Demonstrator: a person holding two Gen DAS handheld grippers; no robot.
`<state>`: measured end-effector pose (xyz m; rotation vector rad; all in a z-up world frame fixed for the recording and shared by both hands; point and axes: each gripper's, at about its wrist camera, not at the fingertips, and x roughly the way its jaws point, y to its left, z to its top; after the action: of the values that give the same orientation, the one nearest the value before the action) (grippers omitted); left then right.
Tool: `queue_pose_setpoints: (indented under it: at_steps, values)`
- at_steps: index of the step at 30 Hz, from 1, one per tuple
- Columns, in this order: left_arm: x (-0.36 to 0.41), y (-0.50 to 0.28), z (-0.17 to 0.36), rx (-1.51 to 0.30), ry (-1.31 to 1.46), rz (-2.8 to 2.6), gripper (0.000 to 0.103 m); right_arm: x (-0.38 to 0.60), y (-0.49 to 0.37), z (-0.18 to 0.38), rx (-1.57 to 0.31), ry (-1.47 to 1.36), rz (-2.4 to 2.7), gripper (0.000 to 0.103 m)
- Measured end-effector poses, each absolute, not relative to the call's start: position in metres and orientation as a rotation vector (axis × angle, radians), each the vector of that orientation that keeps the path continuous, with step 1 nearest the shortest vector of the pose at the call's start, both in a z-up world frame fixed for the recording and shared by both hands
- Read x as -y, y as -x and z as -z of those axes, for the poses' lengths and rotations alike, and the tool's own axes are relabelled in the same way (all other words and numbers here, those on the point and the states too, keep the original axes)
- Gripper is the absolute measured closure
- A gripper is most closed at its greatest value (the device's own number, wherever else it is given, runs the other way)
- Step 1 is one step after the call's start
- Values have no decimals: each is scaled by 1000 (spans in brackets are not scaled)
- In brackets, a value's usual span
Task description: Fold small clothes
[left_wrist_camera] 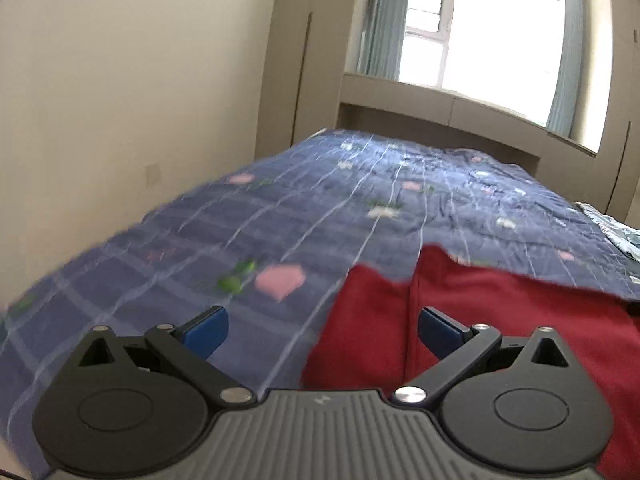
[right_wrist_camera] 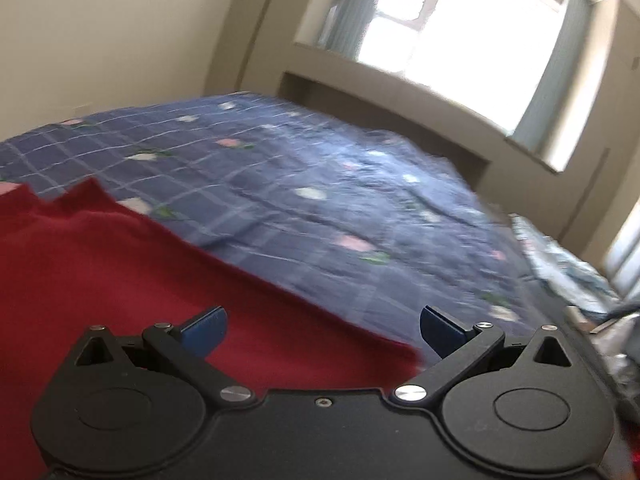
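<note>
A dark red garment (left_wrist_camera: 500, 320) lies flat on a blue checked bed cover (left_wrist_camera: 320, 200). In the left wrist view it fills the lower right, with its left edge under my left gripper (left_wrist_camera: 323, 330), which is open and empty just above it. In the right wrist view the red garment (right_wrist_camera: 120, 272) fills the lower left, its right edge running under my right gripper (right_wrist_camera: 323, 330), which is open and empty. The blue pads (right_wrist_camera: 206, 330) of both grippers stand wide apart.
The bed cover (right_wrist_camera: 340, 200) stretches away to a wooden headboard (left_wrist_camera: 440, 128) under a bright window (left_wrist_camera: 480, 32). A beige wall (left_wrist_camera: 120, 100) runs along the left side. Crumpled pale blue bedding (right_wrist_camera: 572, 272) and clutter lie at the bed's right edge.
</note>
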<state>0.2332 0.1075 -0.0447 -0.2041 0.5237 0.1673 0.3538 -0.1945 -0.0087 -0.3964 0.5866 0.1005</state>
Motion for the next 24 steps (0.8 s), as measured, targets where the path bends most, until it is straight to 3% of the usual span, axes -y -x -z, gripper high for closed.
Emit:
queue_pose_setpoints:
  at_steps: [4, 14, 24]
  values:
    - [-110, -216, 62, -540, 296, -150, 0, 166, -371, 18, -582, 454, -101, 1]
    - [-97, -208, 85, -533, 226, -99, 0, 139, -425, 63, -661, 539, -45, 1]
    - [-99, -209, 88, -529, 244, -93, 0, 136, -396, 63, -630, 551, -35, 1]
